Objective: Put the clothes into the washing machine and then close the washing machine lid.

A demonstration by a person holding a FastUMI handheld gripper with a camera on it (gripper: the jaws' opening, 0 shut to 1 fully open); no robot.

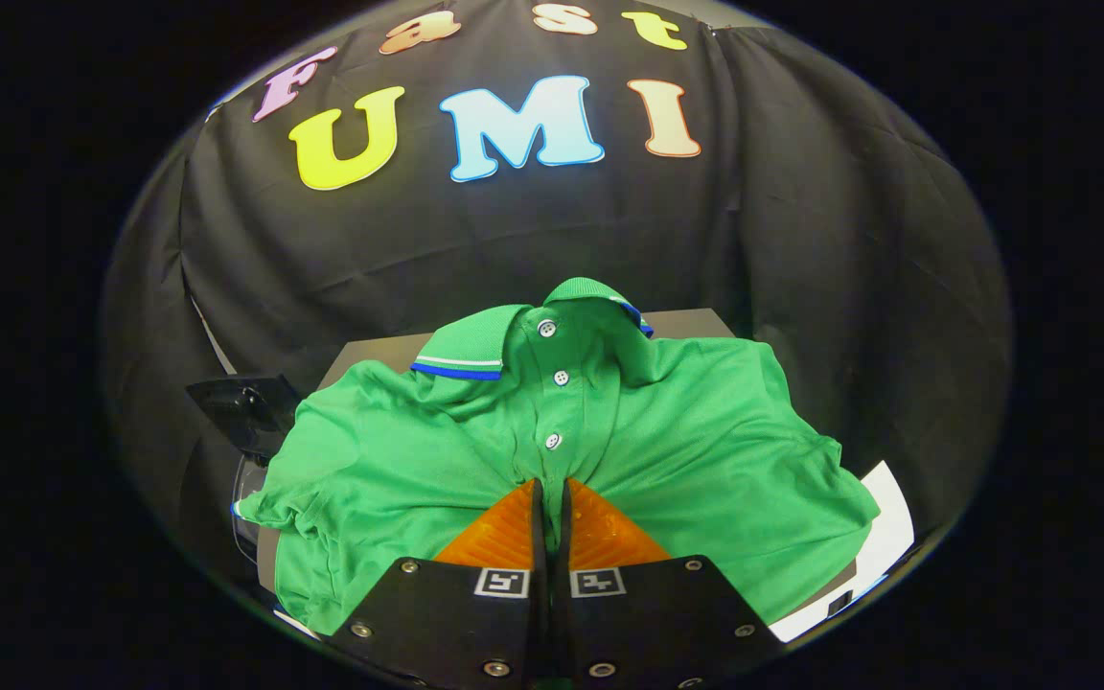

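1. I am looking along the gripper [552, 491]; its two fingers are standing nearly together, and a thin fold of the green polo shirt [552, 450] is pinched in the narrow gap between them, so I am reading the claw as clenched on the shirt.
2. The shirt is lying front up, spread over a grey surface [686, 324]; its button placket is running straight ahead from the fingertips, with three white buttons [553, 441] showing beyond them.
3. The collar [475, 350], edged in blue and white, is sitting at the far end of the shirt, toward the black cloth wall [418, 249].
4. The cloth is bunching in creases around the fingertips.
5. A dark object [245, 407] is sitting beside the shirt's left sleeve; I cannot tell what it is.
6. A white patch [883, 541] is showing past the shirt's right side.
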